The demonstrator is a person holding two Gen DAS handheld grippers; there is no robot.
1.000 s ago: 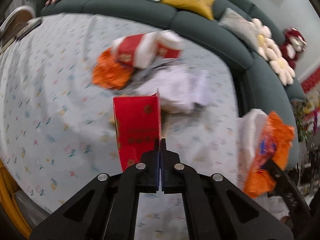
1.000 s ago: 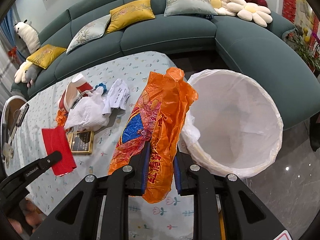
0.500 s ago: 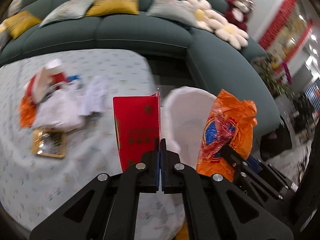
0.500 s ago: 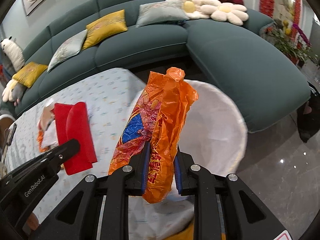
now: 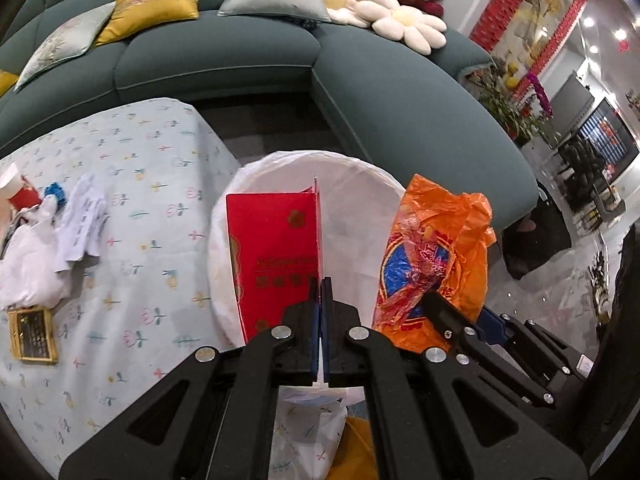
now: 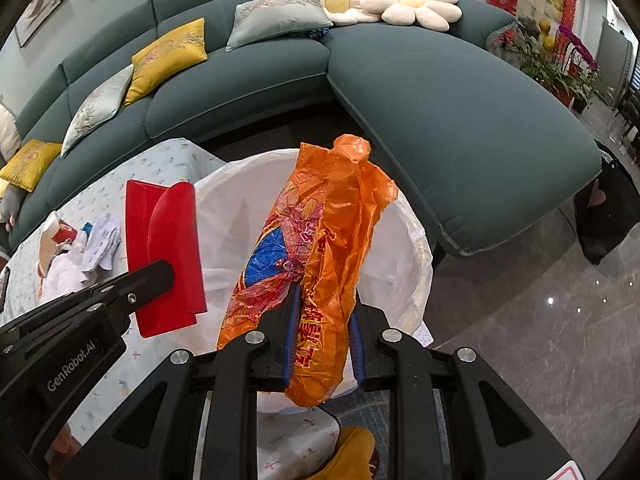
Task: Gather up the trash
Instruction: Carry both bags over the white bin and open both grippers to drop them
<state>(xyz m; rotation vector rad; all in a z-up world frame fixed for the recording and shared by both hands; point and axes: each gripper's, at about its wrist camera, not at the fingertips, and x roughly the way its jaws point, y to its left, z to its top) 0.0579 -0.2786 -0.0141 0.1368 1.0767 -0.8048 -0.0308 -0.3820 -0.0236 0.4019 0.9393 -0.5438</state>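
The red folded card (image 5: 276,268) stood upright in my left gripper (image 5: 320,292), whose jaws were pressed together on its lower edge. The orange plastic bag (image 6: 320,264) hung crumpled in my right gripper (image 6: 322,340), whose jaws were partly closed, pinching the bag's lower half between the blue pads. Both items were held over the mouth of the white-lined bin (image 6: 416,248), which stood just beside the counter's end; the card sat over the near-left part of the opening and the bag over the middle.

The step in hand appeared to be the drop into the bin. The next move would call for opening each pair of jaws while the items were inside the rim; the light bag might cling to a pad, and the stiff card could catch on the liner's edge.

More trash remained on the counter (image 5: 152,184), covered by a pale floral cloth: a white plastic heap (image 5: 28,268), a printed paper scrap (image 5: 82,224), a red and white cup (image 5: 18,194) and a small gold-framed box (image 5: 34,334).

A teal curved sofa (image 6: 440,92) with yellow and grey cushions and daisy-shaped pillows (image 6: 376,0) wrapped behind, above a glossy grey floor (image 6: 540,340).
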